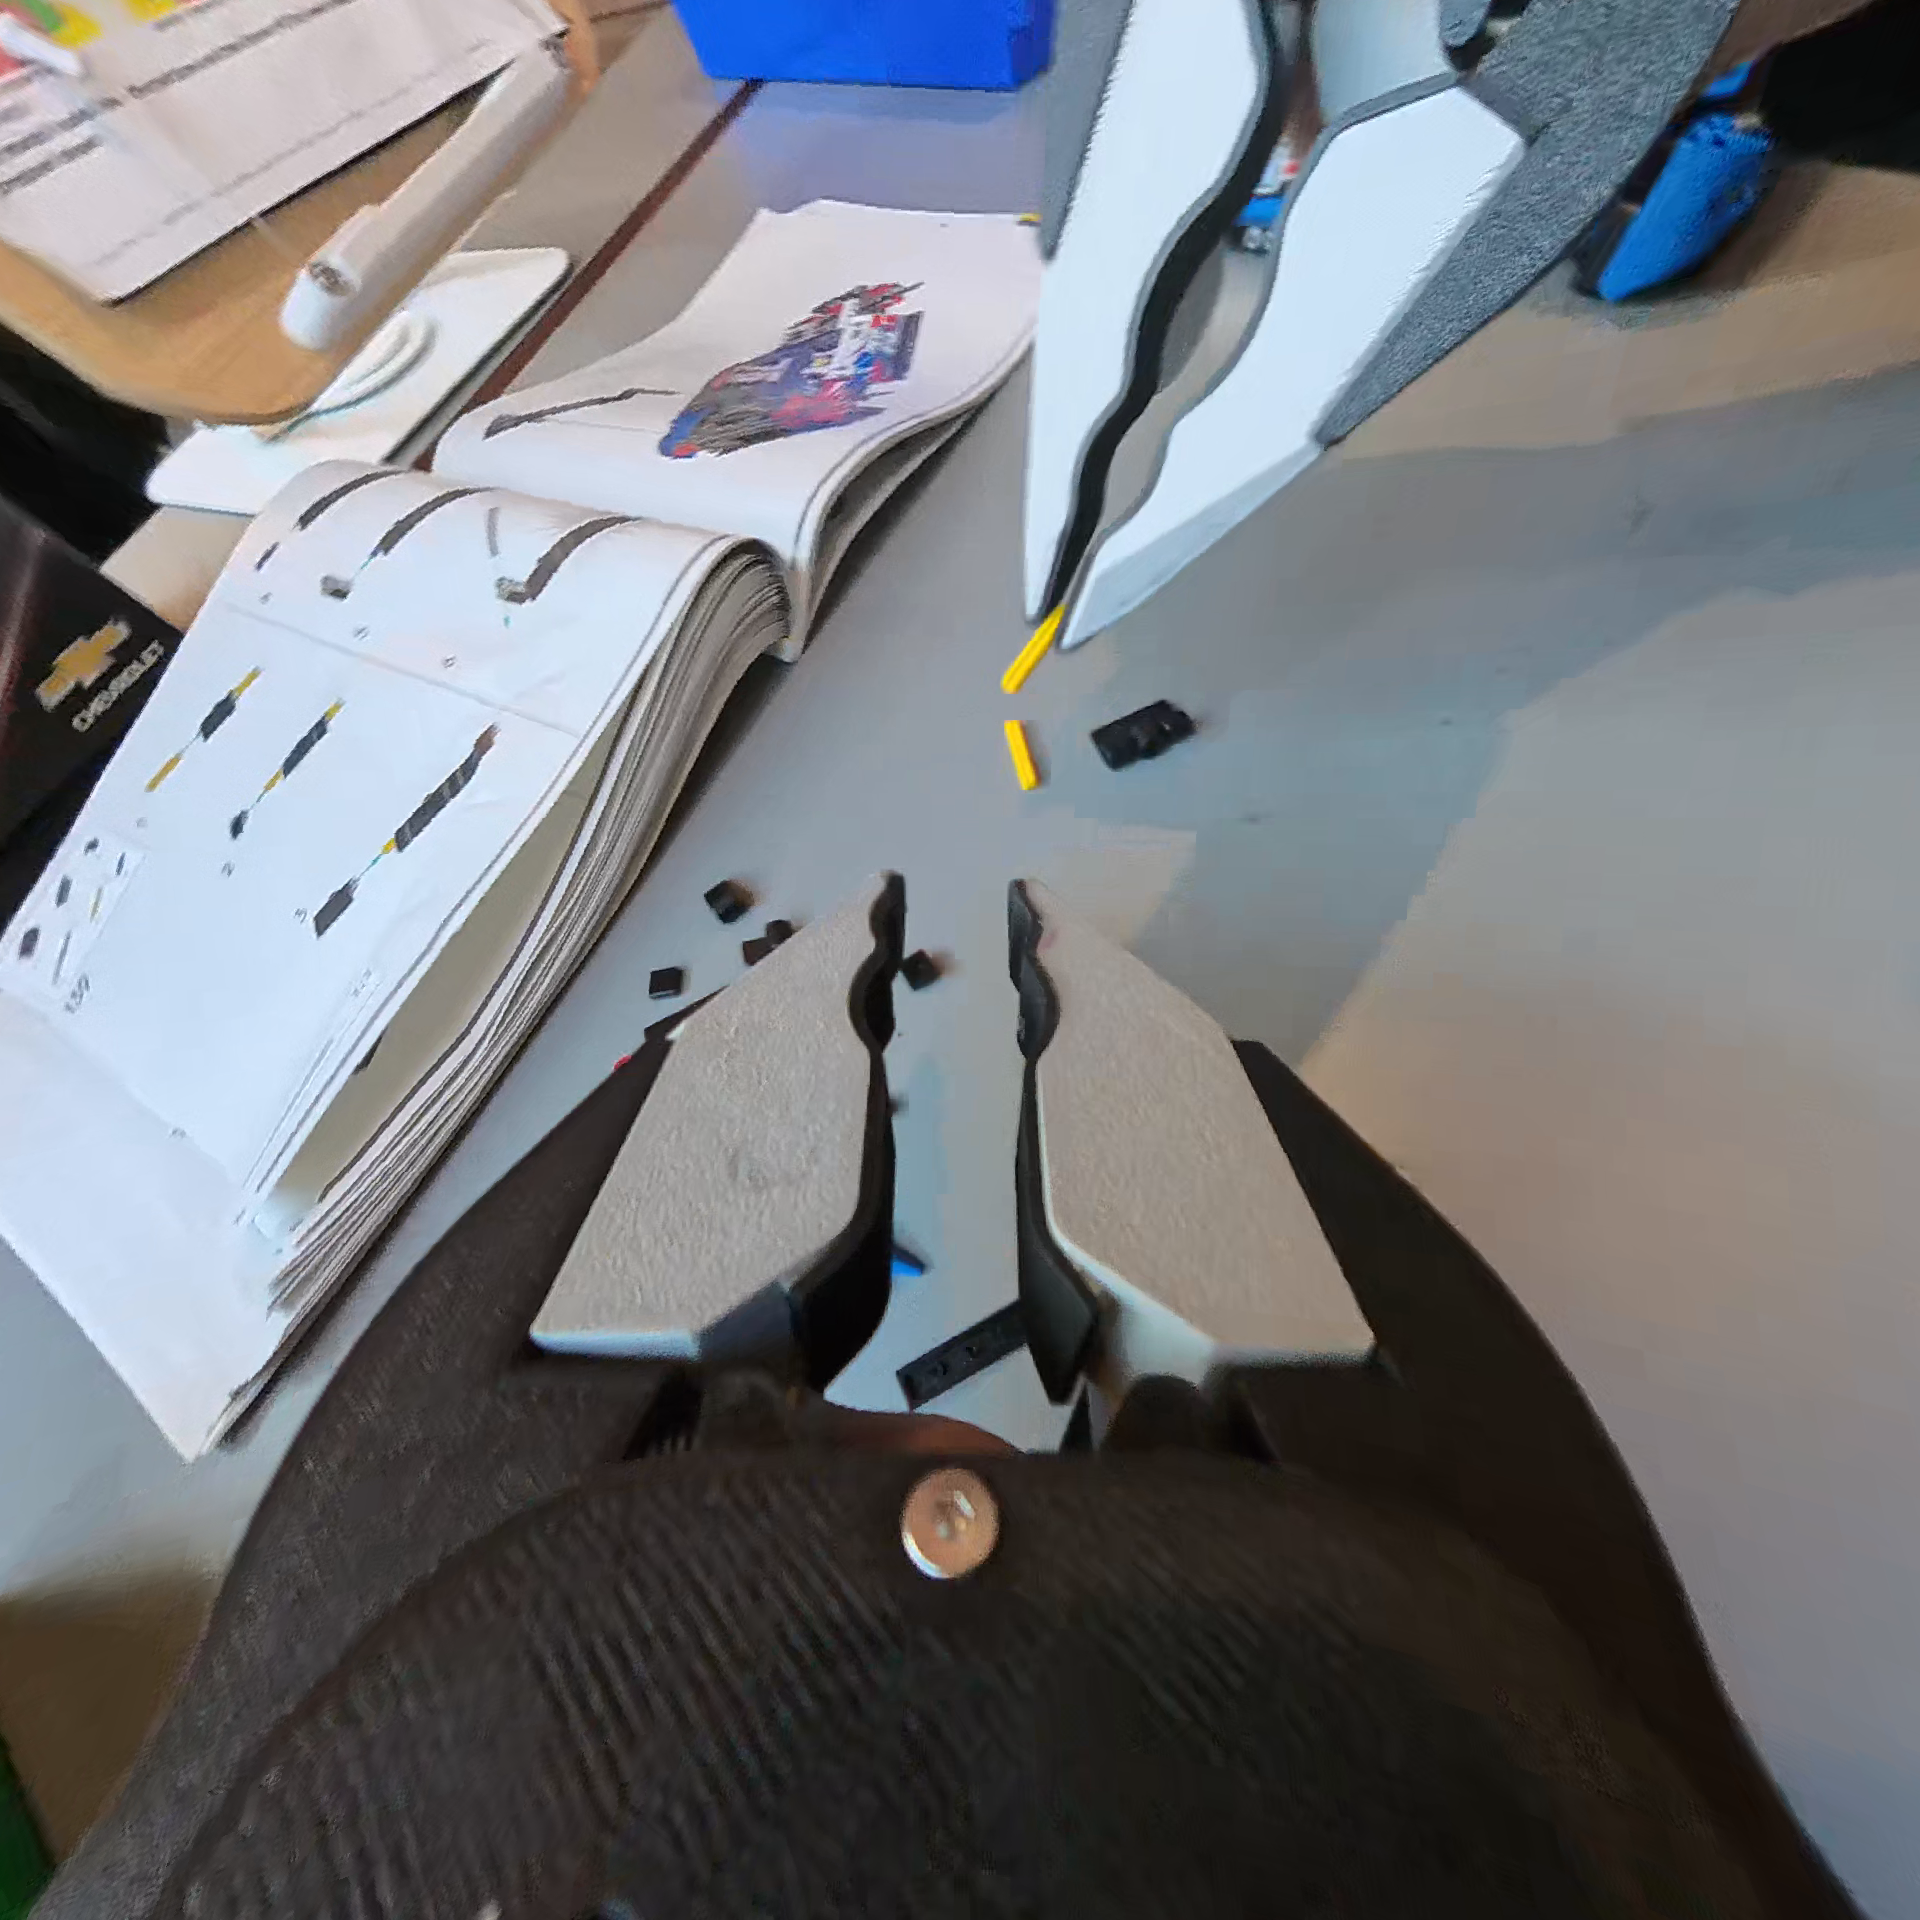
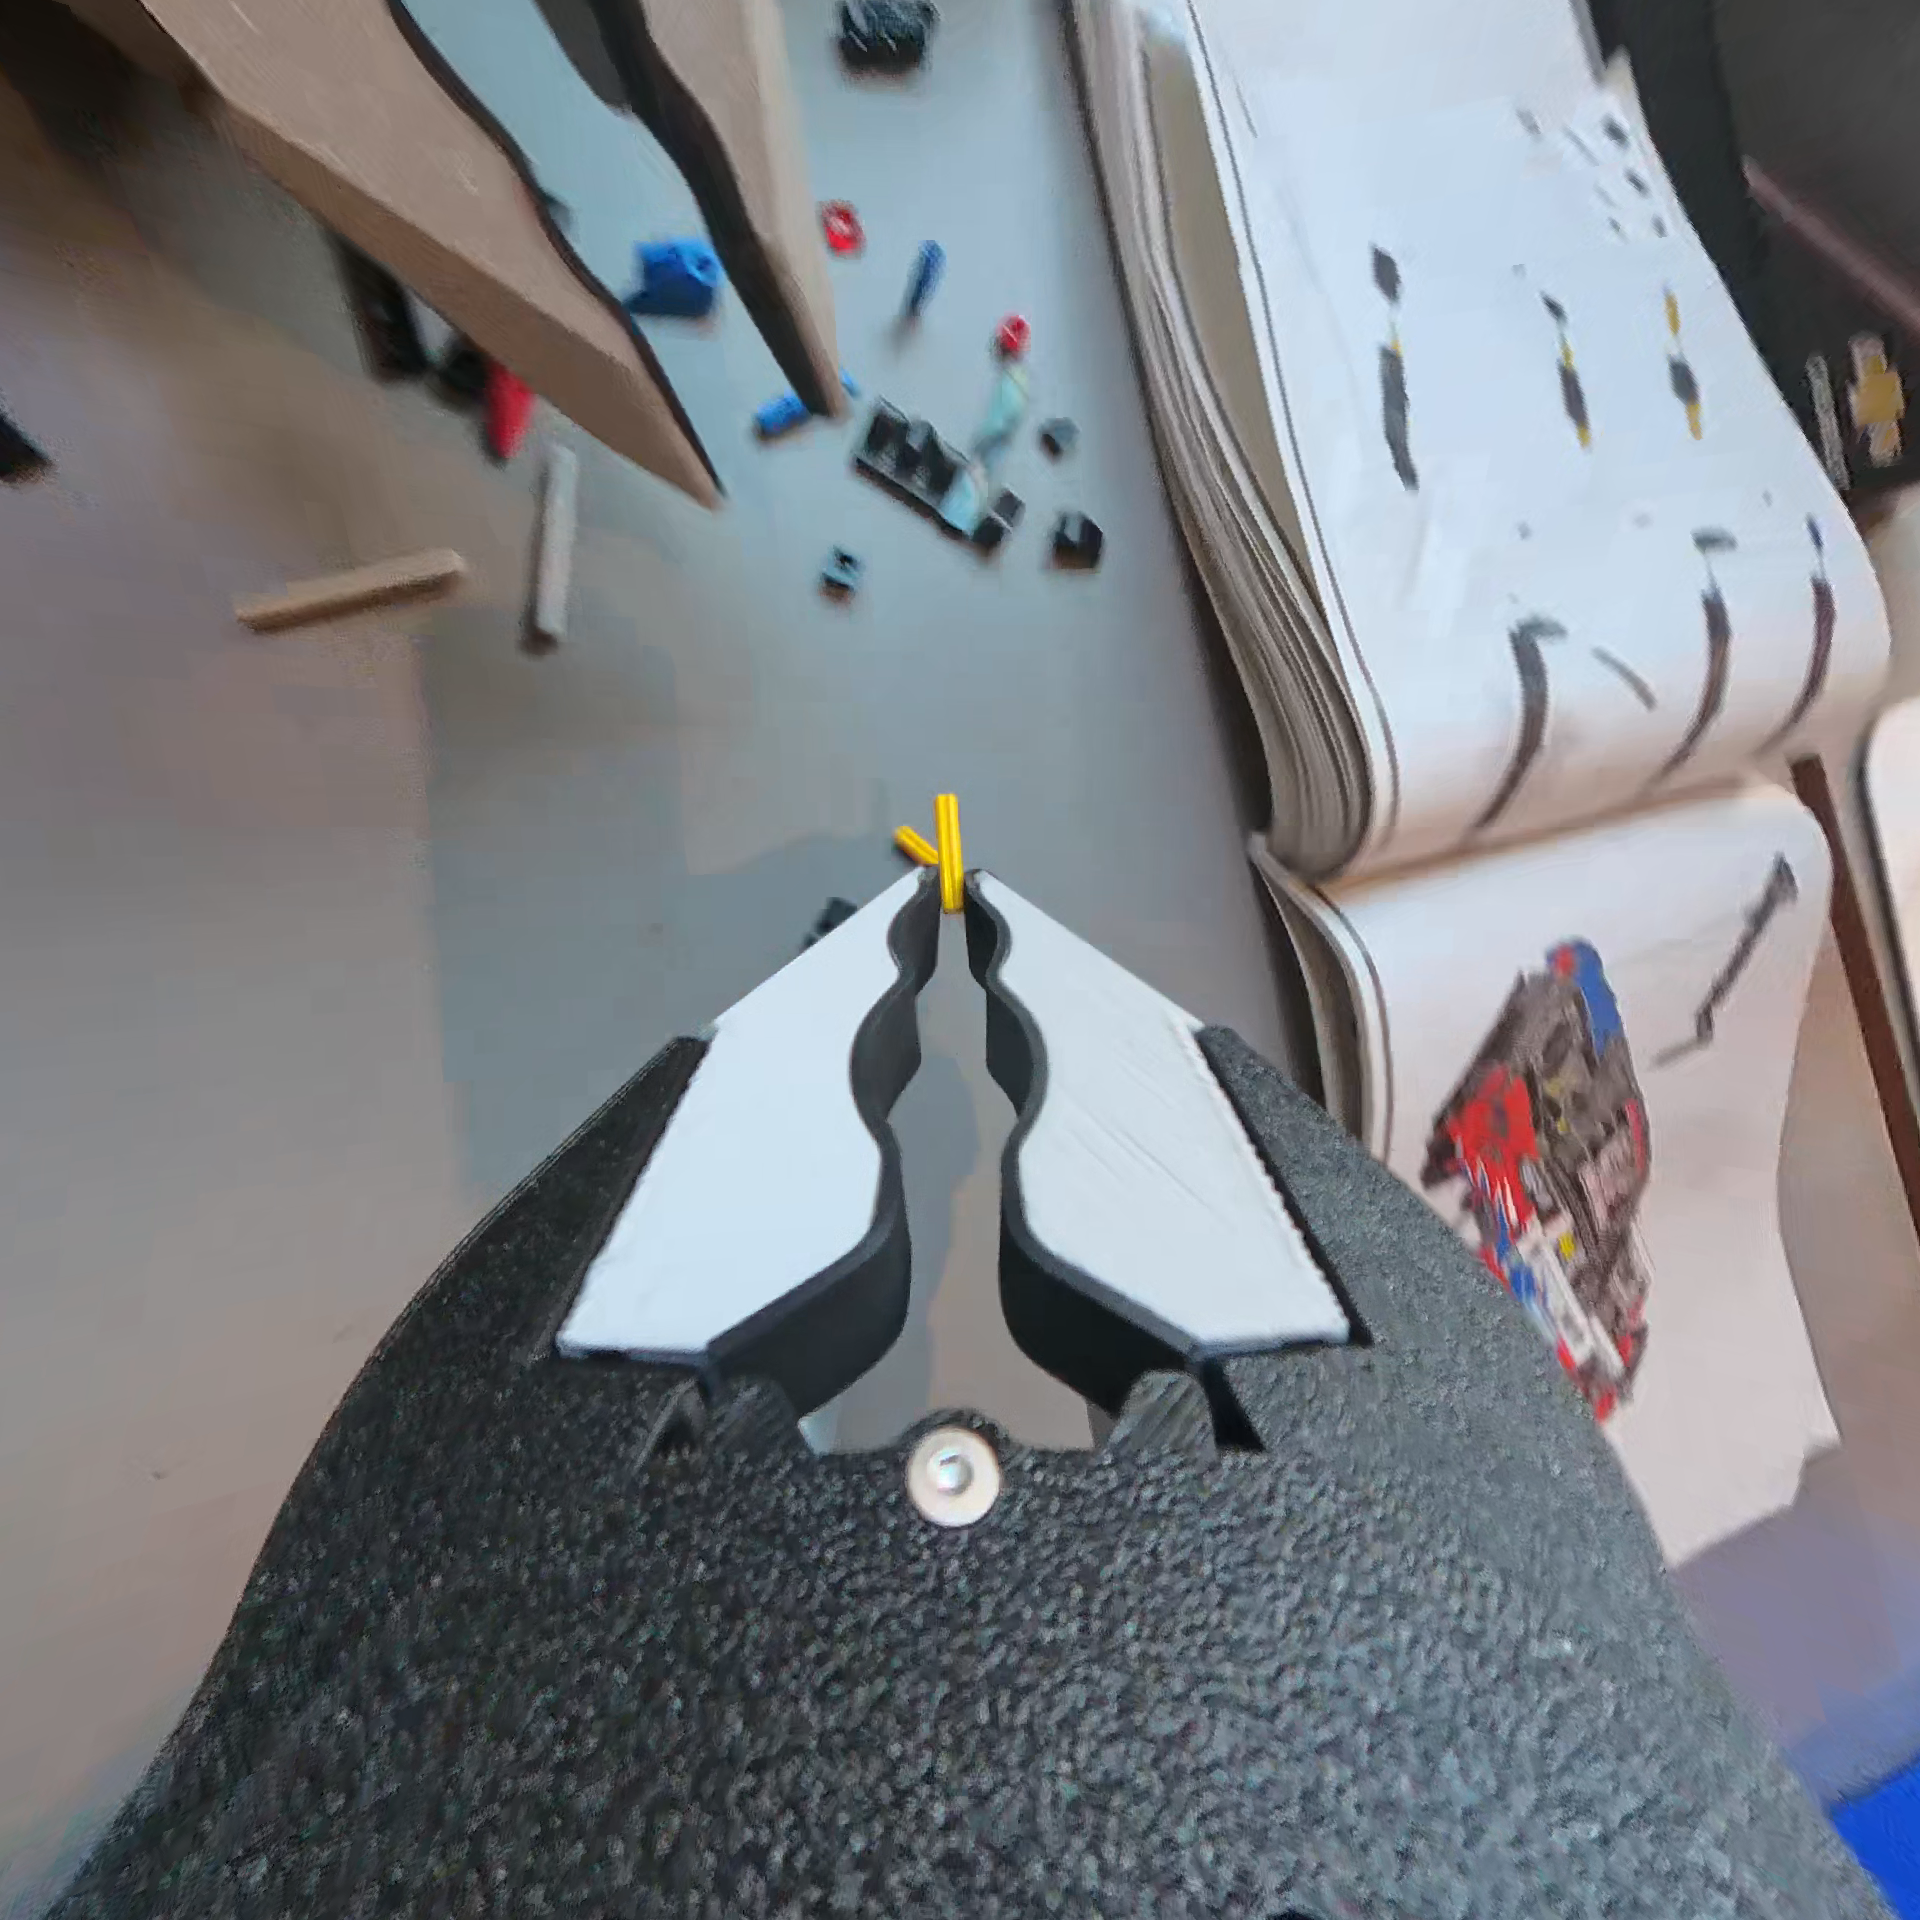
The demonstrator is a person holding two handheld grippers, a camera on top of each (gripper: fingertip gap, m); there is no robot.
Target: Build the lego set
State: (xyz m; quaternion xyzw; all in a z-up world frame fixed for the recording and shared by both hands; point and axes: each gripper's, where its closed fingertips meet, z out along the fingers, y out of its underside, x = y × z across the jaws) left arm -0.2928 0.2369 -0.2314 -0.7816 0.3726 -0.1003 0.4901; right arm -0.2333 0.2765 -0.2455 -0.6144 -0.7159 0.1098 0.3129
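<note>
My right gripper [image 2: 948, 878] is shut on a thin yellow axle [image 2: 947, 847] that sticks out past its tips; it also shows in the left wrist view [image 1: 1058, 623] holding the yellow axle [image 1: 1032, 652] just above the grey table. A second yellow axle [image 1: 1021, 754] lies on the table beside a small black connector [image 1: 1140, 734]; it also shows in the right wrist view [image 2: 914, 844]. My left gripper [image 1: 954, 899] is open and empty, hovering over small black pieces [image 1: 727, 900]. It shows at the top left of the right wrist view [image 2: 769, 447].
An open instruction booklet [image 1: 416, 748] lies on the left of the table [image 1: 1455, 831]. Loose blue, red and black pieces [image 2: 925, 457] and two grey beams [image 2: 551, 540] lie beyond. A blue box [image 1: 862, 36] and a blue model part [image 1: 1683, 208] stand at the far edge. To the small black connector [image 1: 1140, 734]: right tips about 4 cm, left tips about 9 cm.
</note>
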